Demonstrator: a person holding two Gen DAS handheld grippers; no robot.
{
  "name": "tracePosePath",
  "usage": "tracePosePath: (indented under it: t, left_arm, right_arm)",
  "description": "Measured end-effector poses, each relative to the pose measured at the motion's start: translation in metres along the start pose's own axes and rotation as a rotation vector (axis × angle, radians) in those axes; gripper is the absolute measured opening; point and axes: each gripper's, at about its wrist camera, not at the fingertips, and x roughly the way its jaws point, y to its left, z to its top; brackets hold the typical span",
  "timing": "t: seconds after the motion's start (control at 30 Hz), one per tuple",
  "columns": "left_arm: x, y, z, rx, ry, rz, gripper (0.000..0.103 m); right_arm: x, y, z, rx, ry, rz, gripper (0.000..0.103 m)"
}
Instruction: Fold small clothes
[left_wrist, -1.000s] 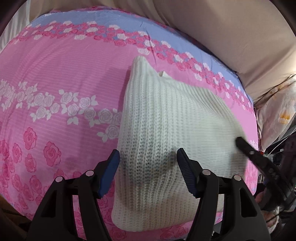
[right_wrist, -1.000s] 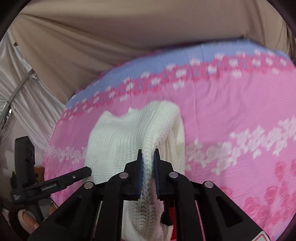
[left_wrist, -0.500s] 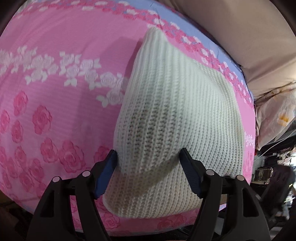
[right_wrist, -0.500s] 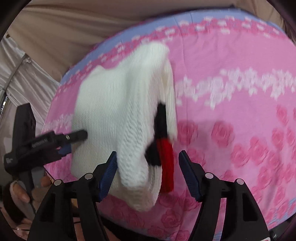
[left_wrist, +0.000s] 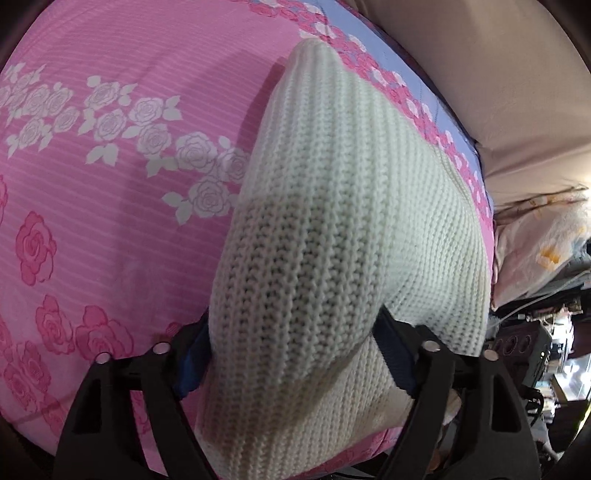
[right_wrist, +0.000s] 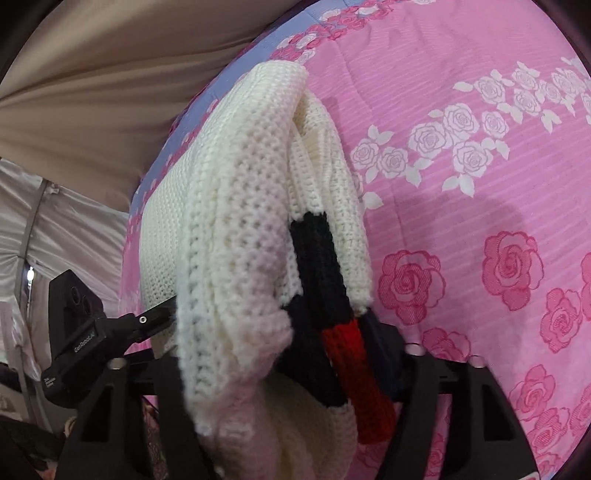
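Observation:
A folded cream knit sweater lies on the pink rose-print bedspread near its front edge. My left gripper is open, its blue-padded fingers straddling the sweater's near folded end, which bulges between them. In the right wrist view the sweater shows stacked layers with a black and red knit stripe along its edge. My right gripper is open around that end; its fingertips are hidden under the knit. The left gripper shows at the left, against the sweater.
A beige curtain hangs behind the bed. A floral pillow and clutter lie off the bed's right side. White drapes hang at the left in the right wrist view. The bed's front edge runs just under both grippers.
My right gripper let go of the sweater fold and opened, then both grippers moved in closer, so the sweater's near end now sits between each pair of fingers.

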Motion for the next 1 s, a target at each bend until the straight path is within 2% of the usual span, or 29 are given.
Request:
tracePosePath:
  t: [0.03,0.1,0.37,0.5,0.8,1.0]
  left_arm:
    - [-0.001,-0.002,0.0,0.009,0.003,0.004,0.067]
    - [-0.005,-0.007,-0.001,0.04,0.001,0.019,0.063]
    - [-0.007,-0.032,-0.009,0.151,-0.015,0.171,0.065]
    - [-0.007,-0.039,-0.011,0.174,-0.021,0.205,0.066]
    - [-0.009,-0.04,-0.013,0.159,-0.043,0.224,0.069]
    - [-0.003,-0.027,-0.007,0.124,-0.045,0.185,0.081]
  right_arm:
    - [-0.002,0.001,-0.002,0.0,-0.005,0.003,0.051]
    - [-0.006,0.003,-0.007,-0.014,-0.014,-0.008,0.049]
    - [-0.009,0.016,-0.012,-0.064,-0.026,-0.085,0.054]
    - [-0.009,0.014,-0.011,-0.063,-0.024,-0.083,0.056]
    - [-0.007,0.012,-0.004,-0.069,-0.005,-0.083,0.065]
    - [0.001,0.008,0.002,-0.055,0.002,-0.054,0.07]
